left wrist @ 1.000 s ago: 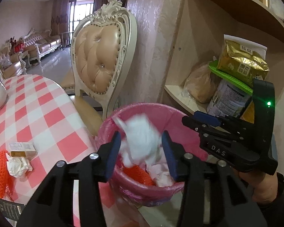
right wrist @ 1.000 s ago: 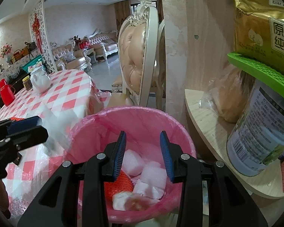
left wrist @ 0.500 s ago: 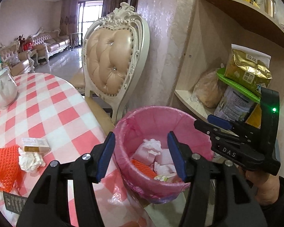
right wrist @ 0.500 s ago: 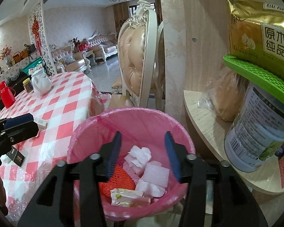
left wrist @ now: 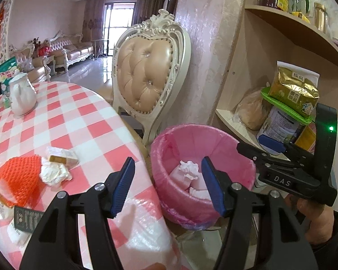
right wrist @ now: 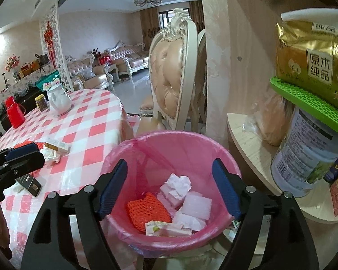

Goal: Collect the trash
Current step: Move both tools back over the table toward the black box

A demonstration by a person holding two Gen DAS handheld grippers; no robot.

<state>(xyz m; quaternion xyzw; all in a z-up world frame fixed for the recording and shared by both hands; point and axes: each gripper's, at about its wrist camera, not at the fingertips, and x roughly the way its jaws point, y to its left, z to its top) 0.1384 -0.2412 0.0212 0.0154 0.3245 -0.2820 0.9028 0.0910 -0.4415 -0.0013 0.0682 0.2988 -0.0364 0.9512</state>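
A pink-lined trash bin (right wrist: 173,141) stands beside the table; it also shows in the left wrist view (left wrist: 166,157). Inside lie a crumpled white tissue (right wrist: 178,183), white foam pieces (right wrist: 197,204), an orange net (right wrist: 148,210) and a wrapper (right wrist: 166,228). My right gripper (right wrist: 169,191) is open and empty above the bin. My left gripper (left wrist: 167,186) is open and empty at the table edge next to the bin. On the checked table (left wrist: 83,123) remain an orange net (left wrist: 18,175), a crumpled tissue (left wrist: 54,174), a small box (left wrist: 62,156) and a dark card (left wrist: 26,221).
A padded chair (left wrist: 146,78) stands behind the bin. A wooden shelf (right wrist: 254,148) at right holds a tin (right wrist: 304,155), a gold bag (right wrist: 313,56) and a bagged loaf (right wrist: 275,121). A white teapot (left wrist: 22,94) sits on the far table; a red flask (right wrist: 13,112) too.
The white tissue left my left gripper and dropped into the bin. The left gripper then drew back and left toward the table. The right gripper's jaws opened wider.
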